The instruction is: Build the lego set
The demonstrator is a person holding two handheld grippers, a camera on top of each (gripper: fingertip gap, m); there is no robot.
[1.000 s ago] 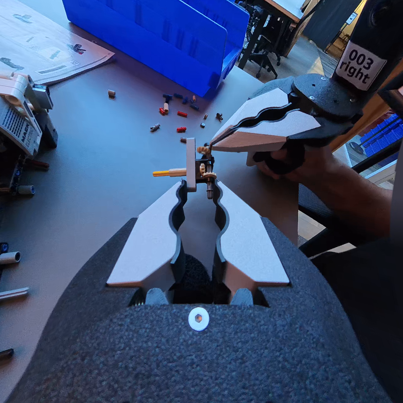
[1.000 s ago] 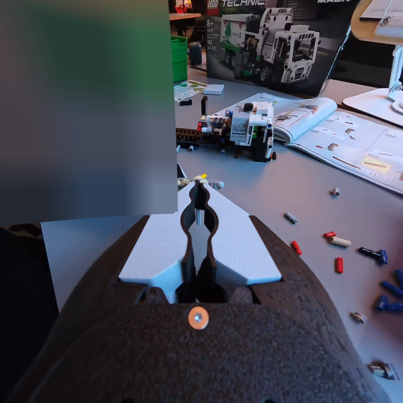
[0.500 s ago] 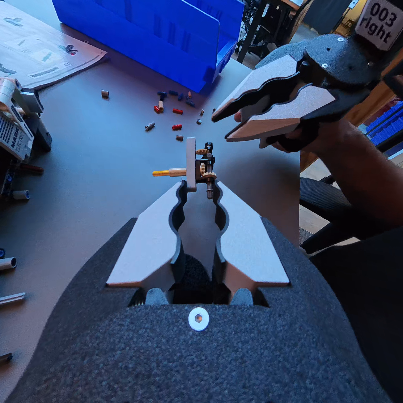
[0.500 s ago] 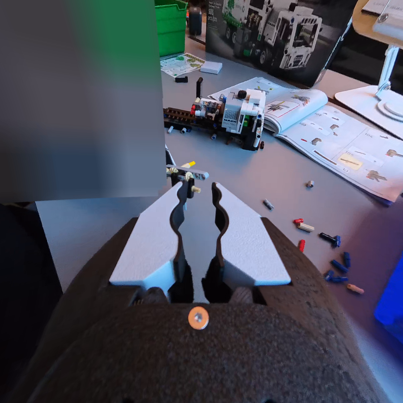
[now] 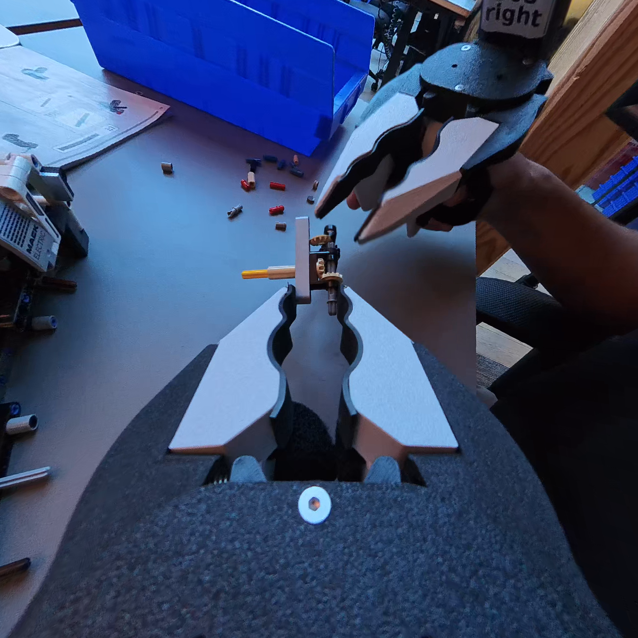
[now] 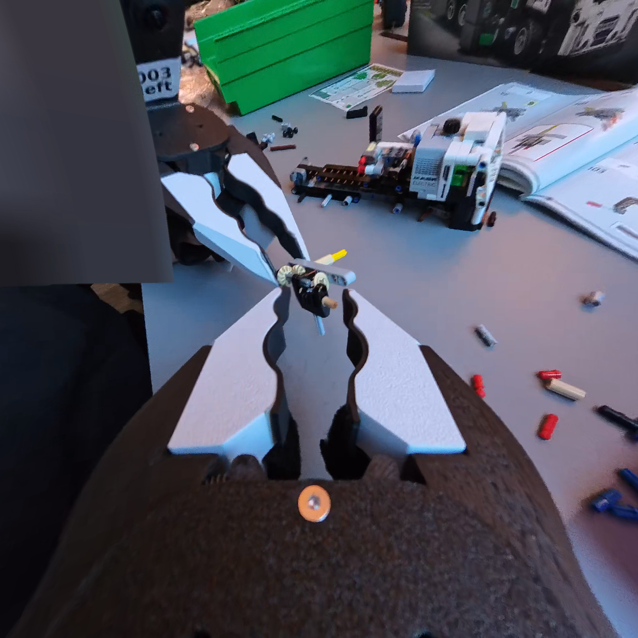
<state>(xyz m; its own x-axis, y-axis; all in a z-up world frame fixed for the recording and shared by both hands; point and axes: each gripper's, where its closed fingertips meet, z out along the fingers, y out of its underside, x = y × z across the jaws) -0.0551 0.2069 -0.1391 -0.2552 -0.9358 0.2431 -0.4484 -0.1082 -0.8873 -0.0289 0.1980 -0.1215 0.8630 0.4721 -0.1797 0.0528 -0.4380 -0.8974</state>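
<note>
My left gripper (image 5: 316,297) is shut on a small gear assembly (image 5: 310,262): a grey beam, tan gears, a dark axle and a yellow-tipped tan axle pointing left. It holds it above the table. My right gripper (image 5: 338,226) is open and empty, its tips just above and right of the assembly, not touching. In the right wrist view my right gripper (image 6: 313,293) faces the assembly (image 6: 316,283), which the left gripper (image 6: 291,271) pinches from the far left. The partly built white truck (image 6: 431,172) stands further back.
Loose red, blue and tan pins (image 5: 272,183) lie by a blue bin (image 5: 224,62). An open instruction booklet (image 6: 569,155) lies right of the truck. A green bin (image 6: 286,51) and the set's box (image 6: 518,31) stand behind. The table edge (image 5: 473,310) is right of me. Spacing between my two grippers at the tips: around 4 cm.
My right gripper let go at the assembly's top gear, opened and pulled back up to the right. The left gripper has kept the assembly still.
</note>
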